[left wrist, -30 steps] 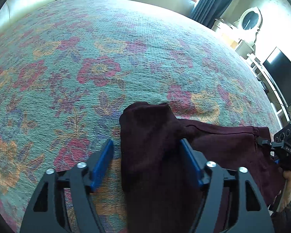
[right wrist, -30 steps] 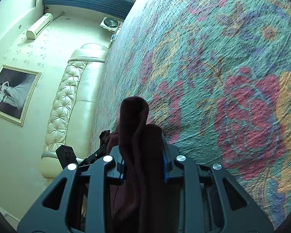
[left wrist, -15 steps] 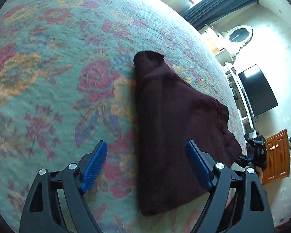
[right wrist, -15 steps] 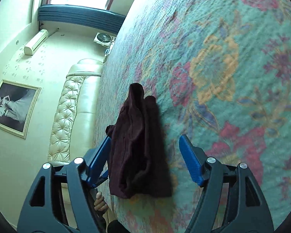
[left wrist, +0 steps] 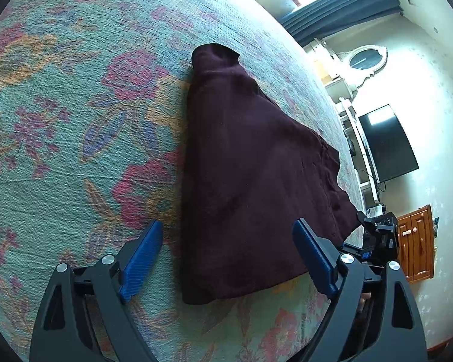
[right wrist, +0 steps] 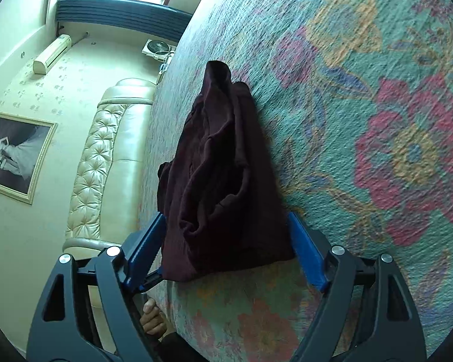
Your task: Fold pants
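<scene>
The dark maroon pants (left wrist: 250, 166) lie folded in a rough wedge on the floral bedspread (left wrist: 75, 120). My left gripper (left wrist: 226, 226) hovers just short of the near edge of the fold, its jaws opening wide, and the blue pads touch no cloth. From the other side the pants (right wrist: 217, 157) look bunched and wrinkled. My right gripper (right wrist: 225, 216) straddles their near end with its jaws opening; the cloth sits between the pads but is not pinched. The right gripper (left wrist: 380, 235) also shows past the far corner of the pants in the left wrist view.
The bedspread (right wrist: 377, 120) stretches out on all sides of the pants. A cream tufted headboard (right wrist: 102, 163) and a framed picture (right wrist: 15, 157) are beyond one bed edge. A dark TV (left wrist: 386, 144) and a wooden cabinet (left wrist: 416, 241) stand beyond another. A person's hand (right wrist: 151, 316) is below the bed edge.
My right gripper let go of the pants, opened wide and drew back. The left gripper pulled back off the cloth and rolled. The pants now lie flat on the bed.
</scene>
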A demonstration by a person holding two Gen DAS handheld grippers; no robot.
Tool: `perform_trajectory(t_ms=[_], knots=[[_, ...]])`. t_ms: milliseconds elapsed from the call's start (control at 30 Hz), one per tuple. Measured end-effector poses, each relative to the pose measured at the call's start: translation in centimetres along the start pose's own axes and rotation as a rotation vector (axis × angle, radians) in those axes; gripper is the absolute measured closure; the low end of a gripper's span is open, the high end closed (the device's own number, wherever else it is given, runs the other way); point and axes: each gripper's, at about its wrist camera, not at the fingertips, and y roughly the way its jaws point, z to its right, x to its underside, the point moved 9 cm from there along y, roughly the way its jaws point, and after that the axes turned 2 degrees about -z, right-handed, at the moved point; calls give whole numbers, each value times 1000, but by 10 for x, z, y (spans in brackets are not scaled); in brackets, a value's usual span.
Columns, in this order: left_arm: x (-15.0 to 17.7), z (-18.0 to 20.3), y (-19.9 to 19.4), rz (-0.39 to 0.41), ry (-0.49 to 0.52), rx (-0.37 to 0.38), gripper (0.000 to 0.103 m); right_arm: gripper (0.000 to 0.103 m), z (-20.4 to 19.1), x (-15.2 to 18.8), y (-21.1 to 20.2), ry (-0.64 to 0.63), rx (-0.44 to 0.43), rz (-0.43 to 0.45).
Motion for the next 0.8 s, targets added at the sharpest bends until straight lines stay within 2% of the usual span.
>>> perform_trajectory(t_ms=[100, 133, 167, 233, 267, 300, 533, 800], knots=[[3, 1, 1, 1, 20, -29, 19, 20, -5, 2, 8, -26, 23, -18], [3, 1, 1, 3, 26, -49, 25, 21, -5, 3, 9, -33, 31, -29], [4, 1, 2, 1, 37, -71, 28, 25, -7, 6, 11, -42, 44, -44], [5, 0, 5, -5, 49, -108, 43, 41, -2, 8, 12, -50, 73, -71], [5, 0, 6, -7, 51, -116, 46, 49, 0, 9, 12, -34, 57, -84], [5, 0, 6, -13, 47, -108, 53, 53, 1, 10, 12, -24, 43, -92], [4, -1, 9, -26, 3, -89, 72, 61, 6, 8, 7, -5, -2, -91], [4, -5, 5, -24, -12, -80, 76, 62, 14, 8, 1, -3, -7, -89]])
